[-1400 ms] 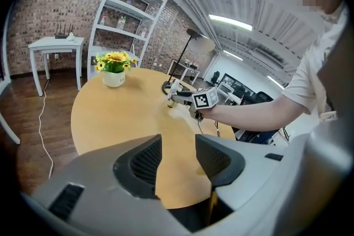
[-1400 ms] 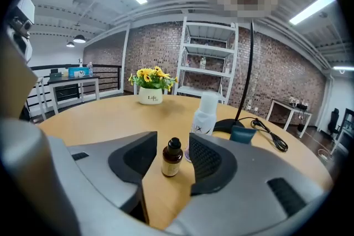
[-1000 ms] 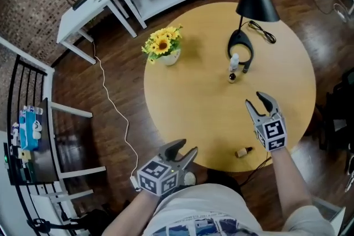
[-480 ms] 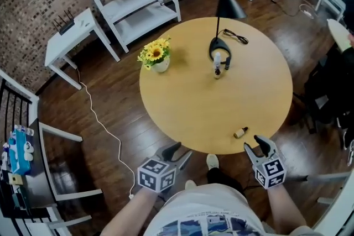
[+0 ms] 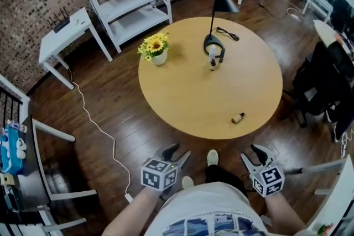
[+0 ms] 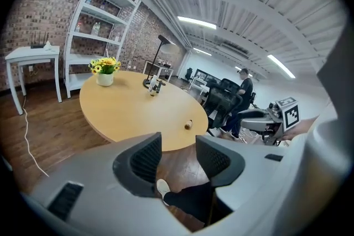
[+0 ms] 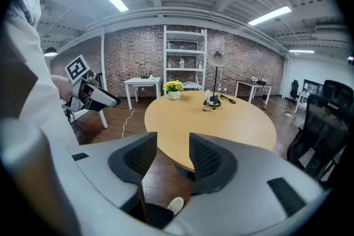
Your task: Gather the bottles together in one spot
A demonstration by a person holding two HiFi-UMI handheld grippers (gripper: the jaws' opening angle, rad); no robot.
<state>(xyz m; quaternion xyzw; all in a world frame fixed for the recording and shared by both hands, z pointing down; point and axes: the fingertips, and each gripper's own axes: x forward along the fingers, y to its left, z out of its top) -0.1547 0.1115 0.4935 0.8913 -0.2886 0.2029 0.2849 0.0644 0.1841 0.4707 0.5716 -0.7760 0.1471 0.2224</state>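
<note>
Small brown bottle [image 5: 238, 118] is lying on its side near the table's [image 5: 182, 91] near edge, well apart from the others. White bottle [image 5: 212, 52] is standing at the foot of the lamp [image 5: 222, 1], with smaller bottles [image 5: 212, 66] just beside it; count unclear. Flower pot [image 5: 158, 57] is sitting at the top's far left. Left gripper [image 5: 177, 151] and right gripper [image 5: 253, 153] are hovering off the table, over the floor [image 5: 110, 102]. Each is holding its jaws spread, nothing between.
</note>
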